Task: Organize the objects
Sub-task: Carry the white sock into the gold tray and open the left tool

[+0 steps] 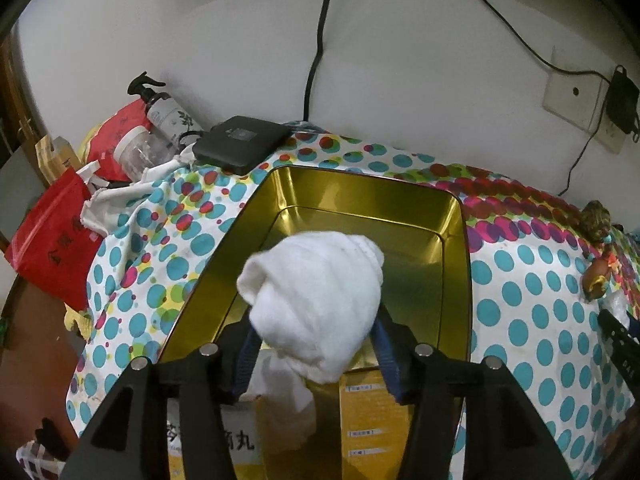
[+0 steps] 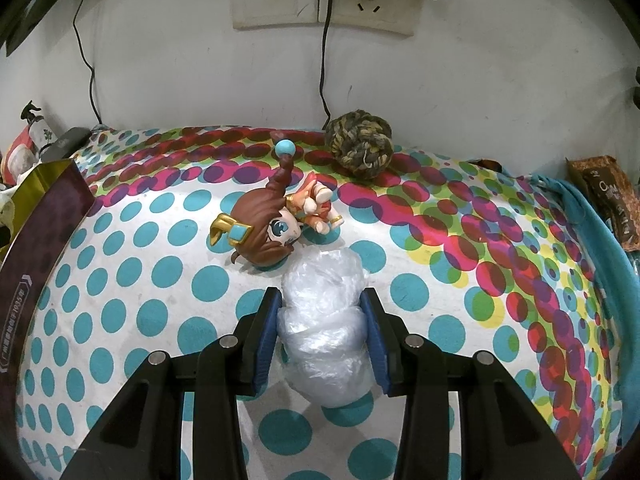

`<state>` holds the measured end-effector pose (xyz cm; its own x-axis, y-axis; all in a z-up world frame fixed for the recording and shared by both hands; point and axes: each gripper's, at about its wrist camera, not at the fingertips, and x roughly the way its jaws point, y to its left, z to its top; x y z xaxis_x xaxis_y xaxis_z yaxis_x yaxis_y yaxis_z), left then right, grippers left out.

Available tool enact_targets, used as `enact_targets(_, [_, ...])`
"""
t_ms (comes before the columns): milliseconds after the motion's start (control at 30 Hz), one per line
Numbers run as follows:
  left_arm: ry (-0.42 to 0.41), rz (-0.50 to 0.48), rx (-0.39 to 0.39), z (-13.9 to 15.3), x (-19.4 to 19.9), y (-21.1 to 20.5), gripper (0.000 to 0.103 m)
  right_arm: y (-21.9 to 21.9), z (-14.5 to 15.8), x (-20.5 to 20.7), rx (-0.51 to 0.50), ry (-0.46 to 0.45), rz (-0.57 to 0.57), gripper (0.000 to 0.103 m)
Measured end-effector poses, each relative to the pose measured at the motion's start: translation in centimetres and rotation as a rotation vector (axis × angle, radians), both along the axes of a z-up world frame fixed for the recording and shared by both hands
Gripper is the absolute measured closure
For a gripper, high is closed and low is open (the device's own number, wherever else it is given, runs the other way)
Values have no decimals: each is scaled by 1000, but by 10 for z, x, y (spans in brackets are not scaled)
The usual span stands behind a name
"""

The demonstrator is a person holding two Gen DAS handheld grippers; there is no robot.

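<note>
A polka-dot cloth [image 2: 160, 264] covers the table against a white wall with sockets [image 2: 324, 4]. On it lie a toy figure [image 2: 276, 216] and a rope ball [image 2: 358, 144]. The gold tin [image 1: 456, 216] holds what looks like a yellow box [image 1: 372, 412]. The left gripper [image 1: 316, 340] hovers over the tin, clamping a white sock [image 1: 316, 300]. The right gripper [image 2: 322, 320] squeezes a plastic wad [image 2: 324, 320] on the cloth.

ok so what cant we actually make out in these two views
- Left wrist: the gold tin floor near the camera, hidden by the white cloth in the left gripper.
- Right wrist: the table under the plastic wad; the tin box is cut off at the left edge.
</note>
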<state>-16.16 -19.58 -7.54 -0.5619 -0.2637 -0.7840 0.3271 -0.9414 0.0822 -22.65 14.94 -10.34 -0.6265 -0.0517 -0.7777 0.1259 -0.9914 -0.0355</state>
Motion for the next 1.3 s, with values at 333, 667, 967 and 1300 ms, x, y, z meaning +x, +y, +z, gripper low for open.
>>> enact_targets(333, [32, 5, -10, 8, 2, -2, 45, 0, -1, 1, 7, -2, 1, 64])
enact_targets(667, [64, 2, -12, 19, 10, -2, 38, -2, -2, 1, 14, -1, 1, 64])
enact_targets(967, [130, -53, -21, 45, 23, 1, 35, -3, -1, 2, 28, 1, 4, 64])
enact_targets(1300, [184, -61, -58, 88, 53, -8, 35, -9, 0, 4, 59, 15, 14, 64])
